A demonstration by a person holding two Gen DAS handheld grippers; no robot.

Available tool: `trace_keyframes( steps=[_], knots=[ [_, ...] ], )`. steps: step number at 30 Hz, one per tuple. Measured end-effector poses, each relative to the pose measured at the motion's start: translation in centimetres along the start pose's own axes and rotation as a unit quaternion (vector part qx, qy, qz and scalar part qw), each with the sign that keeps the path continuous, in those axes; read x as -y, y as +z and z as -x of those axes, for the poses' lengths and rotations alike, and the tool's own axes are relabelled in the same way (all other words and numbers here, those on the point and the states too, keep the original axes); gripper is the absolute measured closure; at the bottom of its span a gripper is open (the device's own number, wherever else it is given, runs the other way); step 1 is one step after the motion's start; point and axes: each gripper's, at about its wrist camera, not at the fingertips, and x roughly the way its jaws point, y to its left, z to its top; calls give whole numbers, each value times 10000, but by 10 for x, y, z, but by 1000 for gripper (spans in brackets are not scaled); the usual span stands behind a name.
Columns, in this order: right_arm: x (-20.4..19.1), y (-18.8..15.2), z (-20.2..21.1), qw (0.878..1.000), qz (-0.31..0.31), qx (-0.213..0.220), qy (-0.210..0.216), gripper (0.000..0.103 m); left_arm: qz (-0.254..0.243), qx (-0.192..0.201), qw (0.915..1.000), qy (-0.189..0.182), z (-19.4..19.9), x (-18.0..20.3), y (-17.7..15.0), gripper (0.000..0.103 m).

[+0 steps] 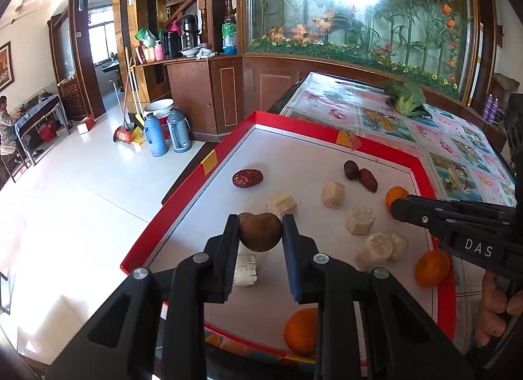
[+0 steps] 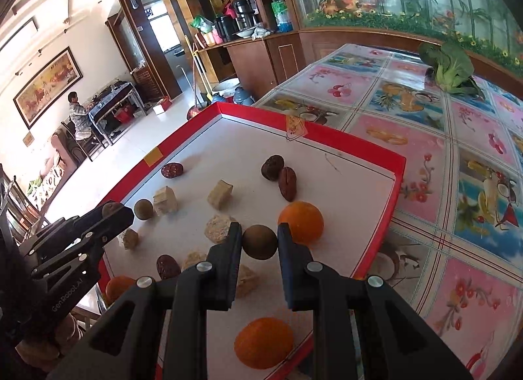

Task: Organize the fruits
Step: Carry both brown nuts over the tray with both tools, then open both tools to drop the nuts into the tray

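A red-rimmed tray [image 1: 385, 146] with a white floor holds the fruit; it also shows in the right wrist view [image 2: 369, 151]. My left gripper [image 1: 261, 233] is shut on a brown round fruit [image 1: 260, 231] above the tray's near left part. My right gripper [image 2: 260, 242] is shut on another brown round fruit [image 2: 259, 242], next to an orange [image 2: 301, 221]. In the left wrist view the right gripper [image 1: 397, 208] reaches in from the right by an orange [image 1: 395, 196]. A third brown fruit [image 2: 143, 209] lies near the left gripper [image 2: 112, 211]. Red dates [image 1: 364, 175] and pale sugarcane pieces [image 1: 359, 220] lie scattered.
More oranges [image 1: 431, 268] [image 1: 300, 331] [image 2: 264, 342] lie near the tray's front. A date [image 1: 247, 178] lies at the tray's far left. The tray sits on a table with a fruit-print cloth [image 2: 441, 151]; a leafy vegetable [image 2: 452, 68] lies at its back. Floor drops off at left.
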Motion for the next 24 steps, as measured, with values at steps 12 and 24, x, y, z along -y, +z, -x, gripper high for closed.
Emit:
trace_keyframes(
  steps=[12, 24],
  knots=[
    [-5, 1, -7, 9998, 189, 32, 59, 83, -63, -191, 9998, 79, -15, 1, -1, 75],
    [-3, -2, -9, 9995, 267, -11, 158, 83, -201, -243, 9995, 7, -21, 5, -1, 75]
  ],
)
